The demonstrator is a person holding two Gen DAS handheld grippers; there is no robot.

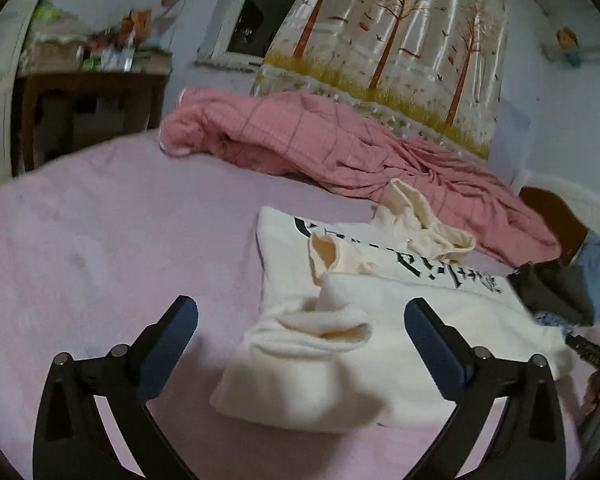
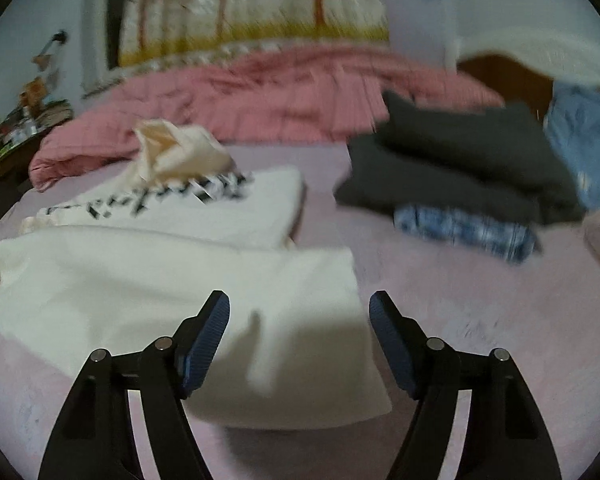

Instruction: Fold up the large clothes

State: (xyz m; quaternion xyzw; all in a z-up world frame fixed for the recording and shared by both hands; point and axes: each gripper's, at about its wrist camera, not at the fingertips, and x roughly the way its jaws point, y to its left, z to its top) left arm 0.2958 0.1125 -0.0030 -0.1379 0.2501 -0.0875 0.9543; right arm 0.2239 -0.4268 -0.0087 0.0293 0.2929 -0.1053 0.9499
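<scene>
White hoodie (image 1: 400, 320) lies folded on the pink bed sheet (image 1: 100, 240), its cuff below the left gripper (image 1: 300, 320), whose jaws stand wide and empty. Right gripper (image 2: 299, 312) hangs open above the hem, gripping nothing.

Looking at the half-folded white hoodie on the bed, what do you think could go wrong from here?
1. The sleeve cuff bulges up loosely on the white hoodie; it may spring open and undo the fold.
2. The cream hood is bunched at the far end, so the next fold could come out lumpy.
3. The dark folded clothes lie close beside it on the pink bed sheet; a wide swing might knock that pile.
</scene>
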